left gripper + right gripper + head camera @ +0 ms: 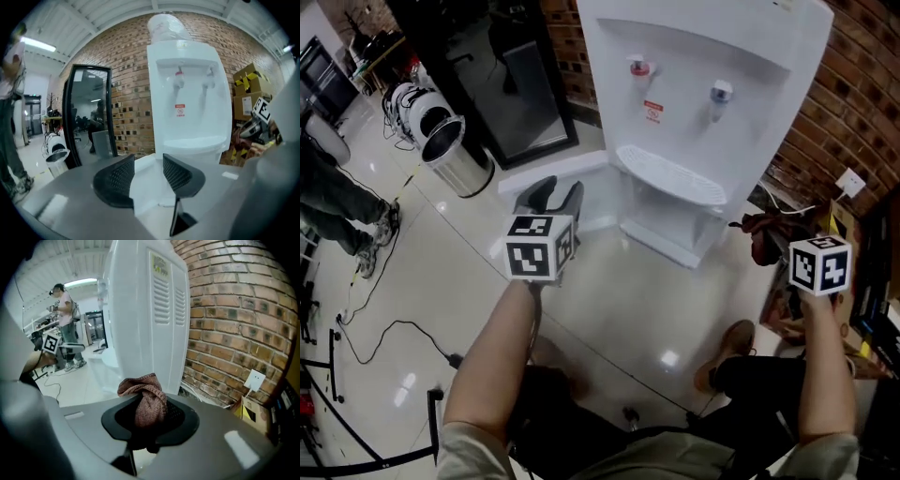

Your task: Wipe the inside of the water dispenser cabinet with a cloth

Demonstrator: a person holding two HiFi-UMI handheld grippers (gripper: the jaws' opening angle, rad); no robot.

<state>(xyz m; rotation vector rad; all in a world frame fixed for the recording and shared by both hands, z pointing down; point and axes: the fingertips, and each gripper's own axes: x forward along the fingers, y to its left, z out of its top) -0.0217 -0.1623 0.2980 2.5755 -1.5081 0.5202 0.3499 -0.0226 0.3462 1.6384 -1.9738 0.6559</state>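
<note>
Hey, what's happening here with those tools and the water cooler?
A person holds a two-jaw gripper in each hand before a white water dispenser by a brick wall. The right gripper is clamped on a bunched reddish-brown cloth, held beside the dispenser. The left gripper is open and empty. The lower cabinet looks open; no wiping is under way.

The left gripper (148, 160) holds its black ribbed jaws apart, with nothing between them. At twelve o'clock a tall white plastic water dispenser (187, 93) rises against a red brick wall (126, 70). A black-framed glass door (89, 112) stands at nine o'clock.
</note>
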